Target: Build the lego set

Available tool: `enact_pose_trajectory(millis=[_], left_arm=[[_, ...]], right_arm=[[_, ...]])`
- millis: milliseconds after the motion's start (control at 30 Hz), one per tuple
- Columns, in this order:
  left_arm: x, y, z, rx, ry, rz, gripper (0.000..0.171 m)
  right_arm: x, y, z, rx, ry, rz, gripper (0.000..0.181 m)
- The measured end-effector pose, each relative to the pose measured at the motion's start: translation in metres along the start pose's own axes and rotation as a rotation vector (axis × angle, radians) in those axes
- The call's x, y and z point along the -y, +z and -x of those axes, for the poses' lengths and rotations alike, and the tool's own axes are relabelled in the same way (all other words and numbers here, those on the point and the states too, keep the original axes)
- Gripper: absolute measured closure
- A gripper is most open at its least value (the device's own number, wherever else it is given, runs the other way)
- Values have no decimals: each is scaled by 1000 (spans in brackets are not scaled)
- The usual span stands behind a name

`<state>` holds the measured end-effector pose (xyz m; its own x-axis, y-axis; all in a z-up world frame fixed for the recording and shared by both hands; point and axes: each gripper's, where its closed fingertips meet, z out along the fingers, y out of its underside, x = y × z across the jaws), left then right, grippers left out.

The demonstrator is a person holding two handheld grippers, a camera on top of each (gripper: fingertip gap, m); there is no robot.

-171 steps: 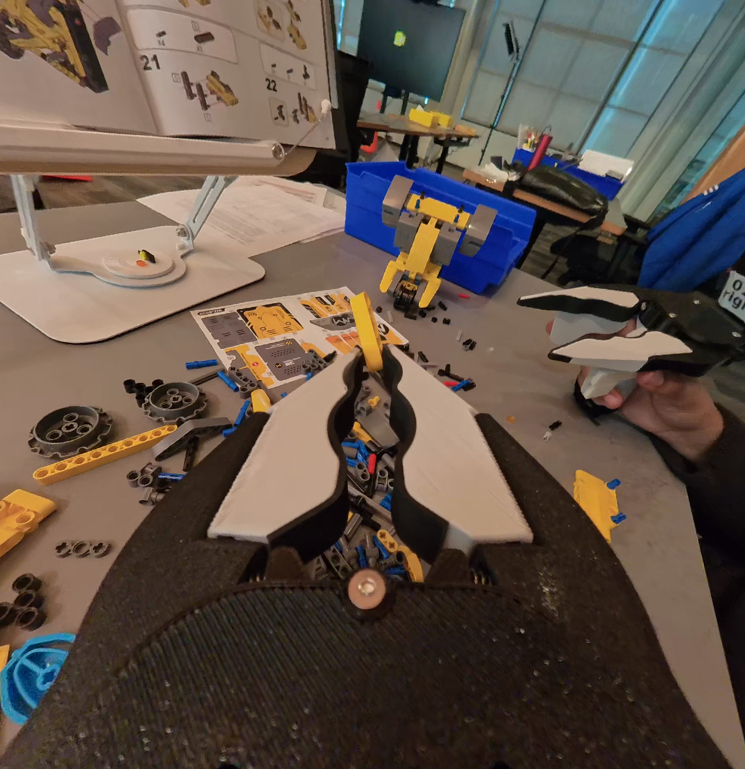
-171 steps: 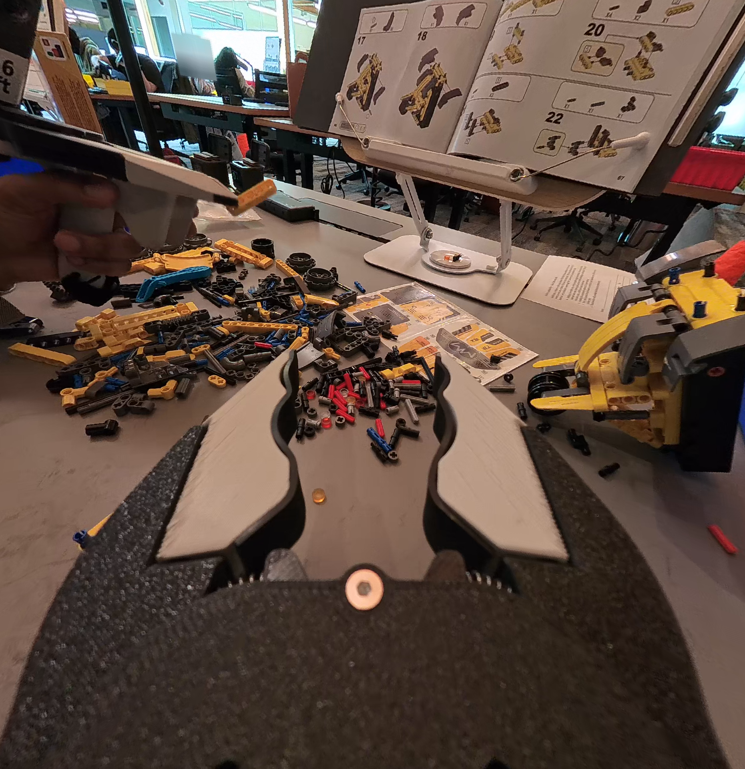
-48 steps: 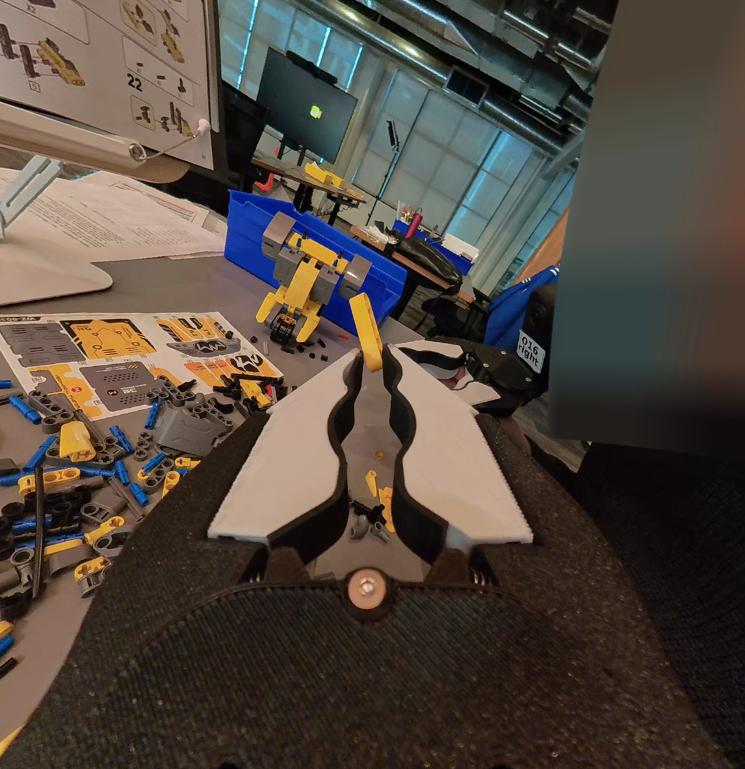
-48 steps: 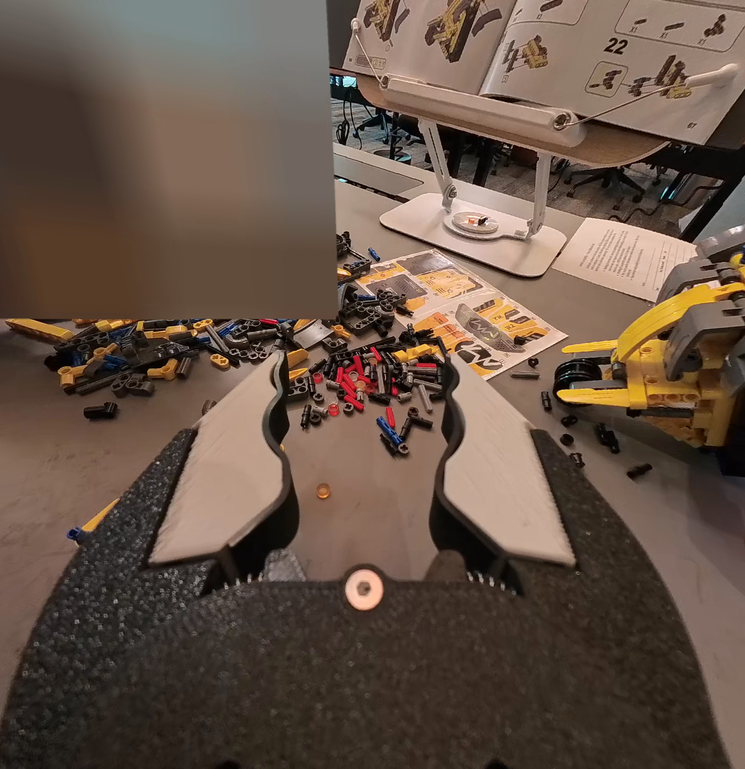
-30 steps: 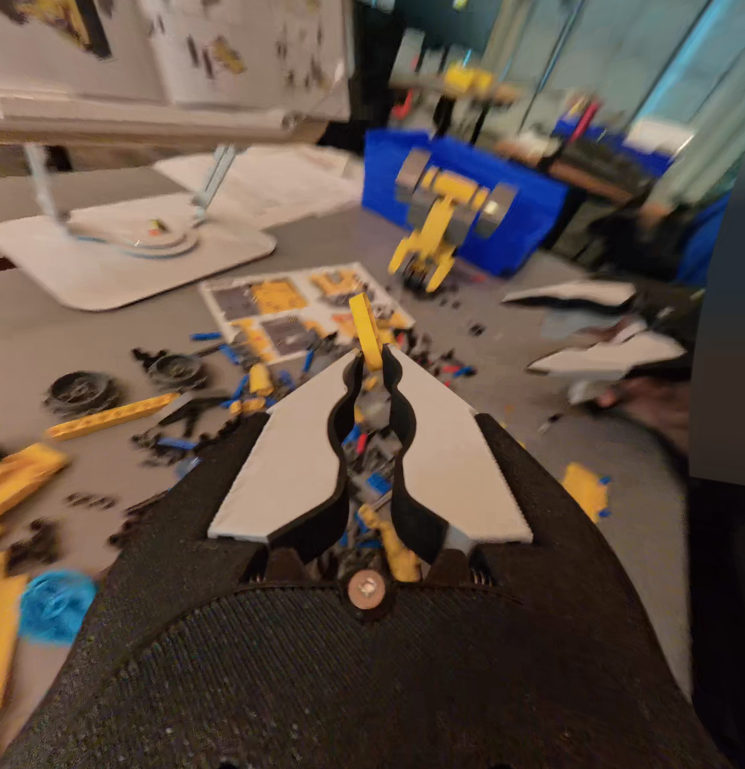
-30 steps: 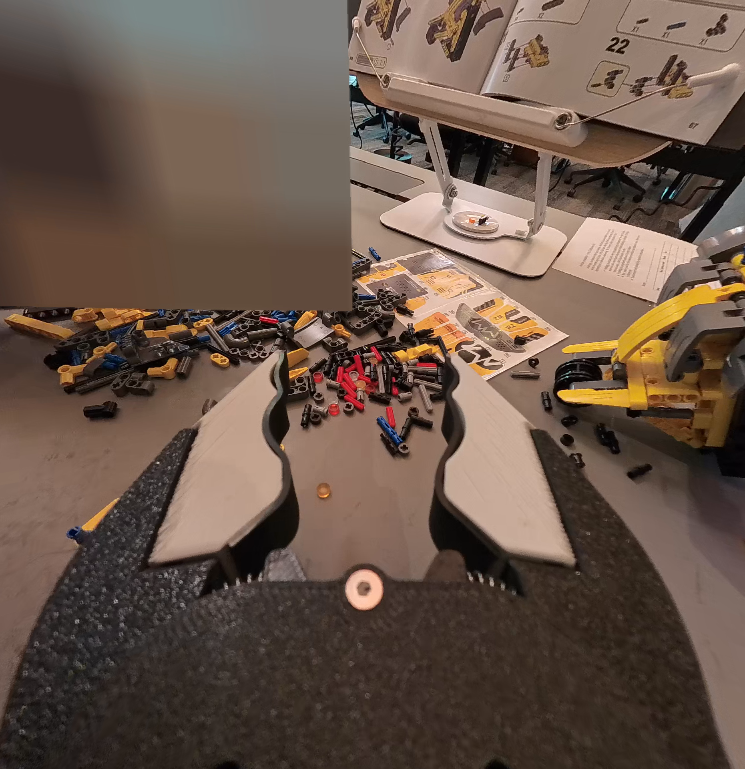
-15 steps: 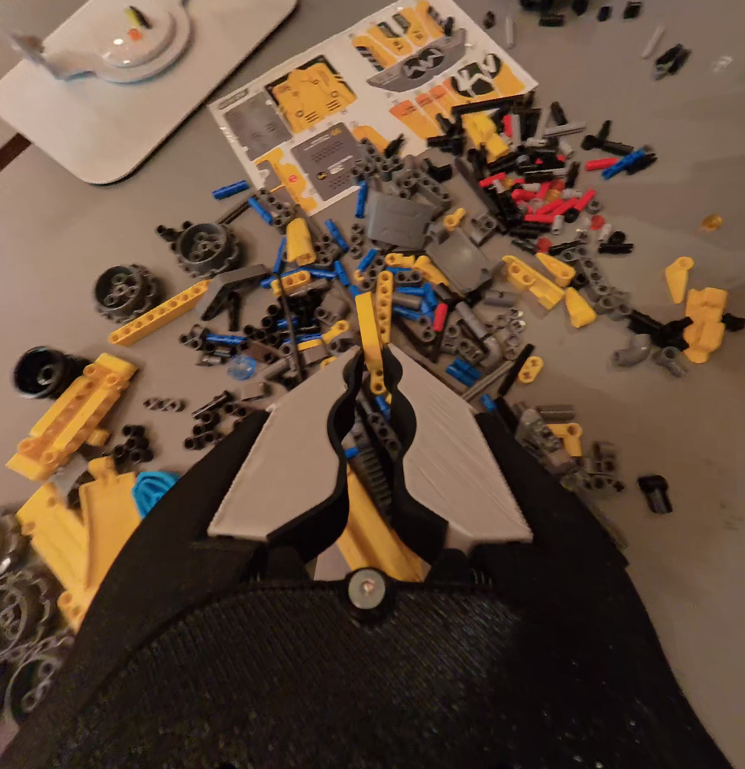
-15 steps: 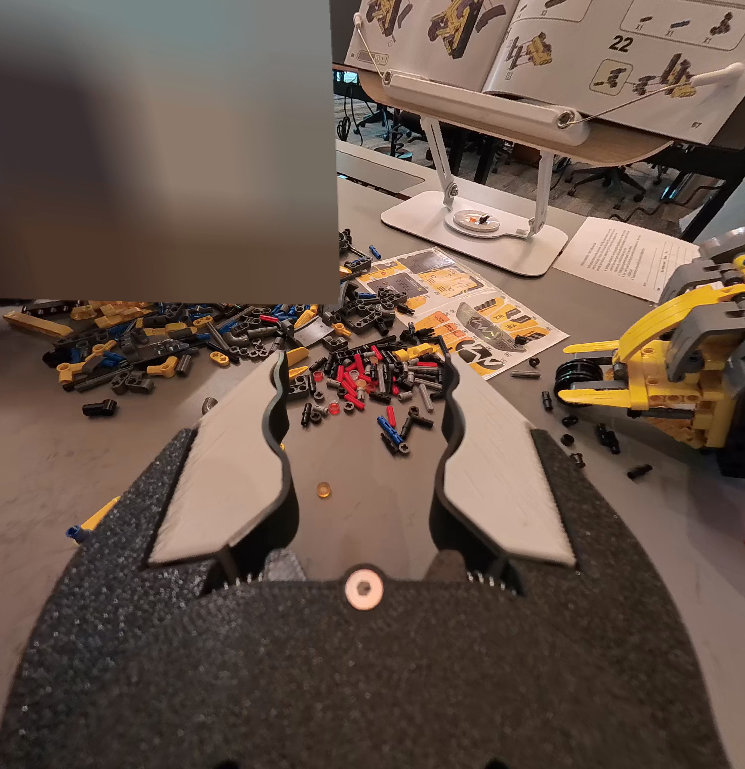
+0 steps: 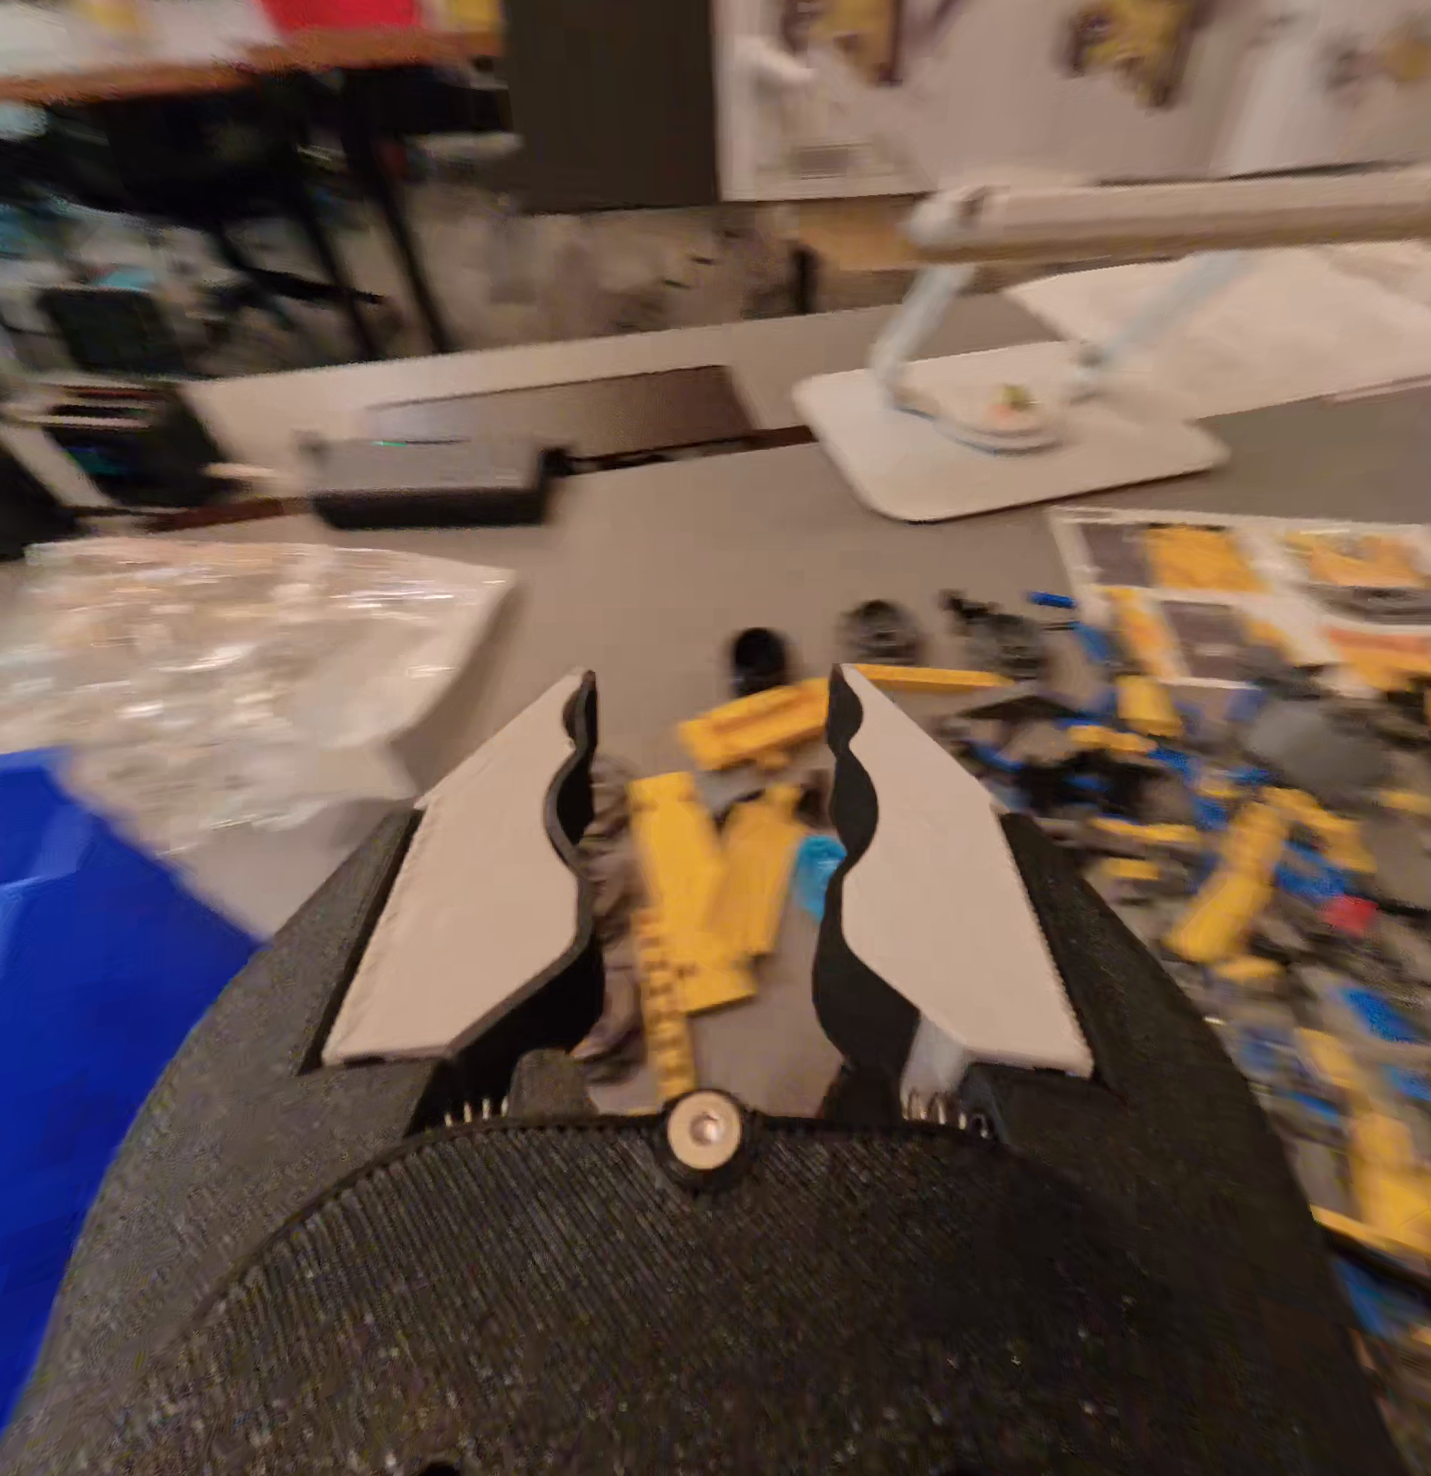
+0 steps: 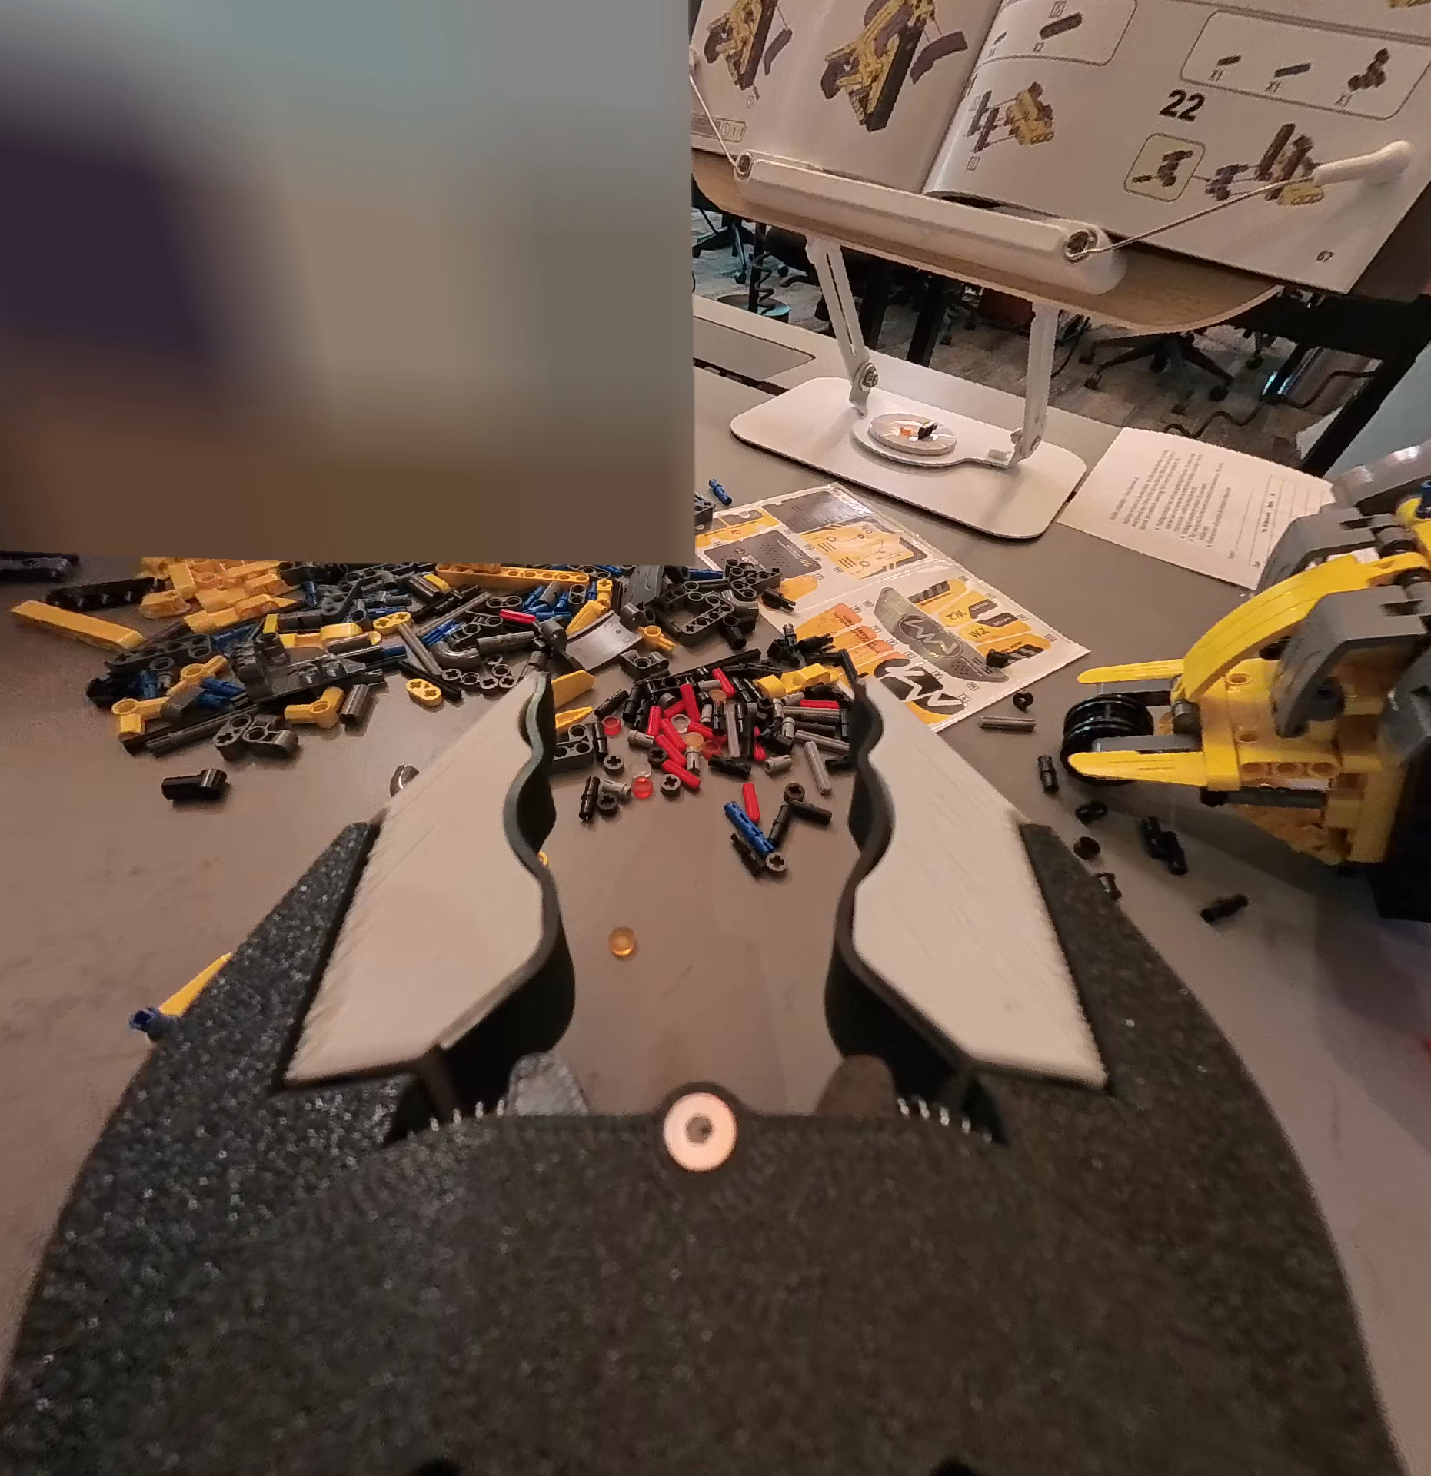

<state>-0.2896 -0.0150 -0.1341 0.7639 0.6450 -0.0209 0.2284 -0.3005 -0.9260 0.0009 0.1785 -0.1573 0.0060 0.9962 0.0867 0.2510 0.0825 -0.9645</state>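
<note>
While both grippers gape empty, left gripper [image 9: 712, 687] w/ blurred yellow beam [image 9: 676, 902] lengthwise below, right gripper [image 10: 700, 691] over pins [image 10: 696, 739].

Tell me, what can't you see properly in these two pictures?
- Left wrist view: motion blur smears the loose parts and sticker sheet; single pieces can't be told apart.
- Right wrist view: a grey patch covers the upper left, hiding the far parts pile.
- Right wrist view: the yellow model is cut off by the right edge.

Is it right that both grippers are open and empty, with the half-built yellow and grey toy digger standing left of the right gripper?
Not quite. Both the left gripper and the right gripper are open and empty, but the half-built yellow and grey toy digger stands to the right of the right gripper, as the right wrist view shows.
</note>
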Motion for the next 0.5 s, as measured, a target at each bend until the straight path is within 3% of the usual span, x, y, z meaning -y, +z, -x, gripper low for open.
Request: enact_pose_trajectory(millis=[67, 133, 200, 333, 500], left_arm=[[-12, -1, 33, 103, 43, 38, 133], [-32, 3, 44, 81, 22, 124, 146], [-40, 4, 46, 49, -23, 159, 147], [-28, 0, 37, 23, -19, 92, 160], [-37, 5, 27, 0, 27, 136, 158]], right_arm=[[0, 0, 0, 1, -1, 2, 107], [-1, 1, 1, 2, -3, 7, 107], [-1, 1, 1, 0, -6, 10, 107], [-1, 1, 0, -1, -5, 10, 107], [-1, 1, 1, -4, -11, 11, 107]])
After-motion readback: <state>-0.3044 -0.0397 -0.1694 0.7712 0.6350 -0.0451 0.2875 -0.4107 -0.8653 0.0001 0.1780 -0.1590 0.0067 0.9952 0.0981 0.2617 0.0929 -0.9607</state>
